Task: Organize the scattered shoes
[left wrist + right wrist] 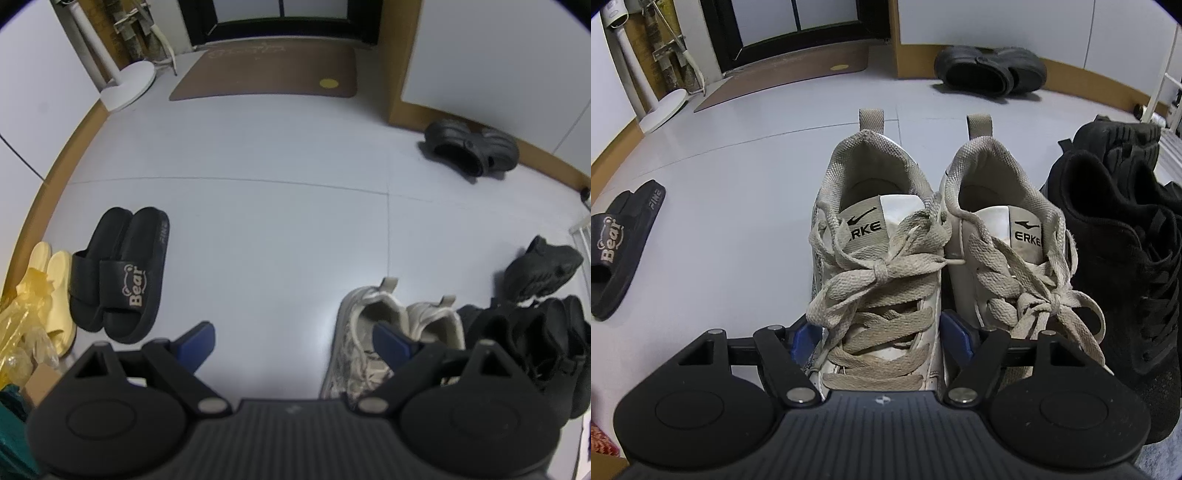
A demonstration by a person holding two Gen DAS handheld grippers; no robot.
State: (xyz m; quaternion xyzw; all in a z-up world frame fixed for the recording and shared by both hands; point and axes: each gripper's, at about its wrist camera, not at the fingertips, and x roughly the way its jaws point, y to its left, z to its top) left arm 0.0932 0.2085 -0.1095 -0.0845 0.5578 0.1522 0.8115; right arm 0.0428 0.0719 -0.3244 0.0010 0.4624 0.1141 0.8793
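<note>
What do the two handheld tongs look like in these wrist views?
Both look alike. The left tongs and right tongs have a dark ribbed body, two round black housings, black linkage bars with silver pivot pins and blue finger pads. No cables, hands or sleeves show.

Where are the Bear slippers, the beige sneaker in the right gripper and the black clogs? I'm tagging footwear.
Bear slippers [127,284]: left wrist view, strap with lettering.
Beige sneaker [882,273]: right wrist view, lace knot.
Black clogs [990,70]: right wrist view, heel strap.

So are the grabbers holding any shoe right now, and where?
The right gripper straddles the left beige sneaker at its laced front; whether its pads press the sides cannot be told. The left gripper holds nothing.
</note>
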